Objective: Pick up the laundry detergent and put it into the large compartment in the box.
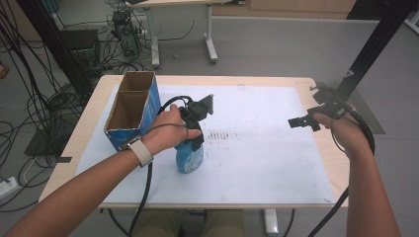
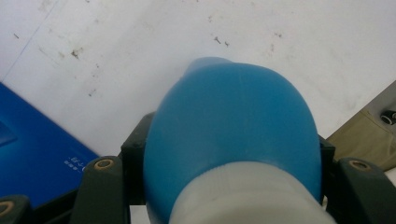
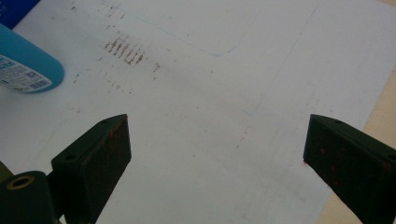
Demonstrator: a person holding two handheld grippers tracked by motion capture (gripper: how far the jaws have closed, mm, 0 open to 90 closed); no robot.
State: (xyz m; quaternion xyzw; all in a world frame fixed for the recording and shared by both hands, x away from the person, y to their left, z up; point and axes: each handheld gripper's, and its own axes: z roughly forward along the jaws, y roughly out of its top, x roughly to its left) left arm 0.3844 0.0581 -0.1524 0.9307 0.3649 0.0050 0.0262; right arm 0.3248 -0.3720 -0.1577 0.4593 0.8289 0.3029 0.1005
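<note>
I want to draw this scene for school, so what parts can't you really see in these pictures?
- Bottle: in the high view its top is hidden by the left gripper and the hand; its label is too small to read.
- Bottle base: in the left gripper view the bottle's own round body hides it.
- Box: the high view cannot see its bottom, hidden by its walls.
- Right gripper: small and dark in the high view.

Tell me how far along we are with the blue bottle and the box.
Done: the left gripper is shut on the blue plastic bottle, which stands upright on the white mat beside the open blue cardboard box. In hand: that grip at the bottle's top. Left: probably lifting it into the box, whose two compartments look empty. The right gripper hangs open over the mat, holding nothing.
</note>
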